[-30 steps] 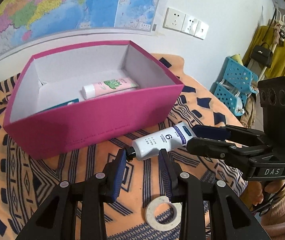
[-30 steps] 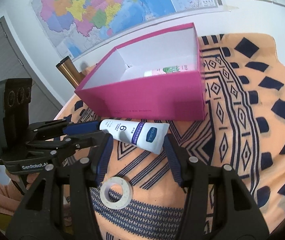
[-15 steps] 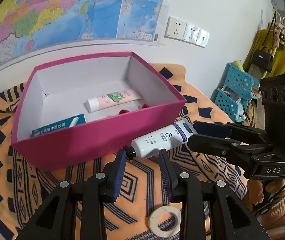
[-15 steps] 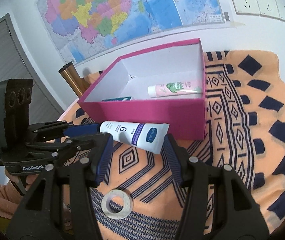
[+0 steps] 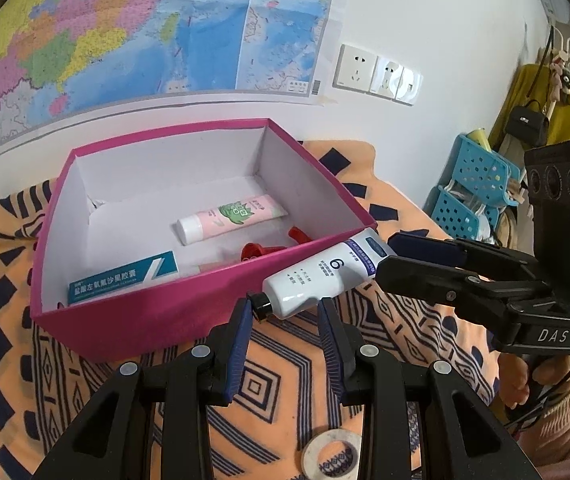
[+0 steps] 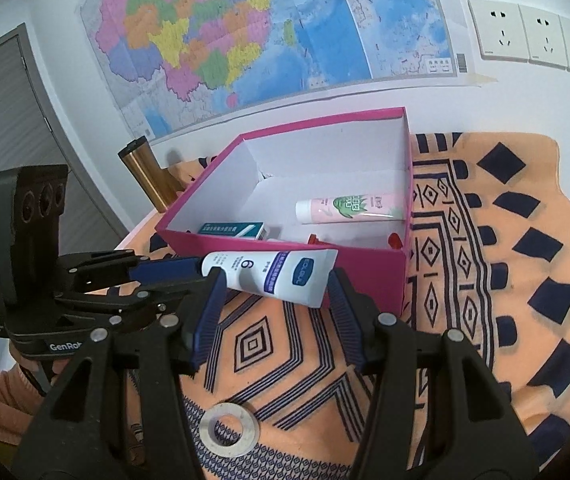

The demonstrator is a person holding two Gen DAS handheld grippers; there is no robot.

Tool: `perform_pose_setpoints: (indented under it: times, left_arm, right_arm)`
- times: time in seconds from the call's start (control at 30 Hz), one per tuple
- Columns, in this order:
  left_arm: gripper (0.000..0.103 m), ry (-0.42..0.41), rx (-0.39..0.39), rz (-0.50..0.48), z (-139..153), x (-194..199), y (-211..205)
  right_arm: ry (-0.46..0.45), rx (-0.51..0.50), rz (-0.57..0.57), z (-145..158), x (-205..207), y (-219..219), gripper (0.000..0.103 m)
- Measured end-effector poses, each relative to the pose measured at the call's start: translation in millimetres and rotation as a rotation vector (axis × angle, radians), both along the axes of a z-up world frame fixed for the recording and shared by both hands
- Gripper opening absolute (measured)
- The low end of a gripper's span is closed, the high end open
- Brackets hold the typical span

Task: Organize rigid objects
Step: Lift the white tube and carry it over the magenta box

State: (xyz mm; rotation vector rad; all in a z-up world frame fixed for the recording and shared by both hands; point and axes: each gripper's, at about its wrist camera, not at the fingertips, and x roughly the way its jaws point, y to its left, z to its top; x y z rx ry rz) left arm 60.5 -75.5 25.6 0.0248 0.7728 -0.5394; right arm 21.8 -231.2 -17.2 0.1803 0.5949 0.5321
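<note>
Both grippers have lifted 1 glossy white tube (image 5: 325,274) off the patterned cloth (image 5: 281,384) to the rim of the pink cardboard box (image 5: 189,312). Left gripper (image 5: 285,316) clamps its capped end, right gripper (image 6: 271,292) its flat end. Inside lie 1 pink tube (image 5: 231,219) and 1 teal carton (image 5: 123,276); 1 flat ring (image 5: 329,458) rests before the box.

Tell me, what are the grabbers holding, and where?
The white tube: the left gripper clamps its cap end, the right gripper its flat crimped end.

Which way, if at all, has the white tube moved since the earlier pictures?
Yes. The white tube, held at both ends by the left gripper and right gripper, has risen: earlier low against the pink box front wall, it now reaches the rim.
</note>
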Motion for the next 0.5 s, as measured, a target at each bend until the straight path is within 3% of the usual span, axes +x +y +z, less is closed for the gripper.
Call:
perform_pose_setpoints:
  times: [0.5]
  left_arm:
    - [0.033, -0.014, 0.000, 0.012, 5, 8, -1]
  right_arm:
    - [-0.021, -0.005, 0.005, 9, 11, -1, 0.056]
